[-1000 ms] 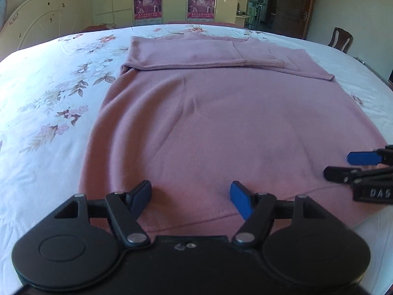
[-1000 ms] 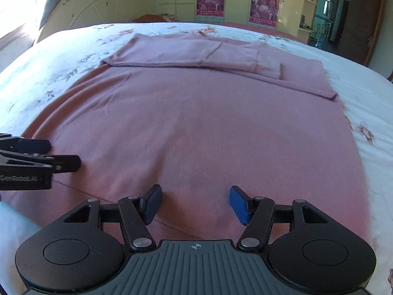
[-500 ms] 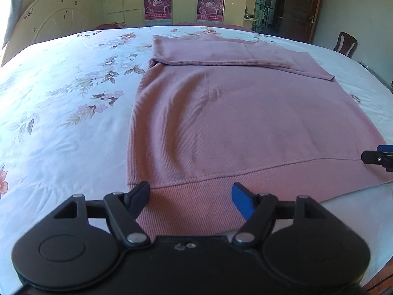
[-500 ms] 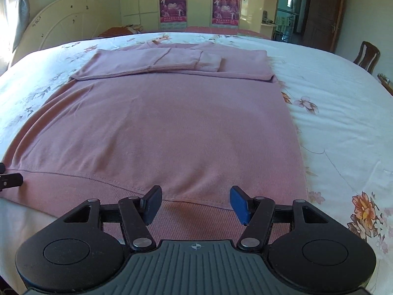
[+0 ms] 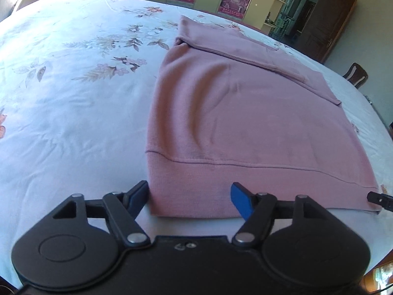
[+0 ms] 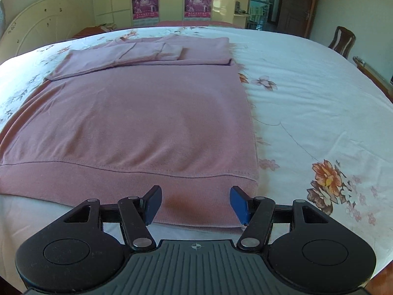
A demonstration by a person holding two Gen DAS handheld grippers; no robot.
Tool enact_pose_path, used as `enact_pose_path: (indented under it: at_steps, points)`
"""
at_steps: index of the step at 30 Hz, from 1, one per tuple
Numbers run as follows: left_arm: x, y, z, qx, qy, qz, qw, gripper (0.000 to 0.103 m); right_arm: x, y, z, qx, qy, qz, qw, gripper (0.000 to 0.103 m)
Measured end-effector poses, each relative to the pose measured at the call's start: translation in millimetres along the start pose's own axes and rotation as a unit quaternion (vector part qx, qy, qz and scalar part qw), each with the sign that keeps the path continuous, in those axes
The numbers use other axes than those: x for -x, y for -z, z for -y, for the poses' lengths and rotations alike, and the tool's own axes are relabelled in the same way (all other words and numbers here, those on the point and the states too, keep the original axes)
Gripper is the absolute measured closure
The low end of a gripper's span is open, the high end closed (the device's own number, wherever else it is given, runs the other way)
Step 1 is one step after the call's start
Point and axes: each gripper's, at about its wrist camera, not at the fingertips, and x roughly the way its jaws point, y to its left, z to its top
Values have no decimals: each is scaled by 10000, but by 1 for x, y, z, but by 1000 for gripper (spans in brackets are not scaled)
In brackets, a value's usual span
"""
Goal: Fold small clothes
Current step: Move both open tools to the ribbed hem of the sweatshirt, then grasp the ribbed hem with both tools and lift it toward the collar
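A pink sweater (image 5: 235, 123) lies flat on the bed, sleeves folded across its far end, ribbed hem nearest me. My left gripper (image 5: 190, 200) hovers over the hem's near left corner. Its jaws are closing, the corner lies between them, and the pads do not press the cloth. In the right wrist view the same sweater (image 6: 147, 113) fills the left half. My right gripper (image 6: 195, 204) stands open over the hem's near right corner, with cloth below the gap. The right gripper's fingertip (image 5: 379, 198) shows at the left wrist view's right edge.
The bed carries a white sheet with flower prints (image 6: 319, 123). A curved headboard (image 6: 36, 29) stands at the far left, cupboards with posters (image 6: 196, 2) behind. A wooden chair (image 6: 342, 40) and a dark door (image 5: 324, 27) are at the right. The near bed edge runs just under both grippers.
Both grippers drew back from over the sweater's body to its hem and spread apart toward the two near corners. The left jaws narrowed slightly.
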Motion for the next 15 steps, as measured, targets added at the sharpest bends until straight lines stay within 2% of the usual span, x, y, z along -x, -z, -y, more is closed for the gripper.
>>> enact_pose_path:
  at_steps: [4,6,7,8,9,11,14,15]
  points:
    - [-5,-2,6,89,133,-20,9999,46,0,3,15,-245,127,-76,9996,41]
    - [-8,-5,7,138,230,-72,9996,53,0,5,19,-311,177,-108,9993,40]
    - [-9,-6,7,149,252,-84,9995,56,-1,6,20,-359,149,-142,9991,37]
    - [-12,-7,8,124,277,-112,9995,63,-2,7,21,-407,110,-190,9989,26]
    - [-14,-9,10,102,290,-125,9994,69,-3,7,20,-460,28,-224,9987,21]
    - [-17,-10,13,54,312,-141,9994,77,-7,8,16,-563,-364,-299,9973,22]
    - [-19,-13,15,42,344,-135,9993,84,-12,7,8,-476,-317,-382,9976,26]
    - [-19,-14,16,59,364,-126,9992,86,-12,6,8,-461,-328,-384,9977,34]
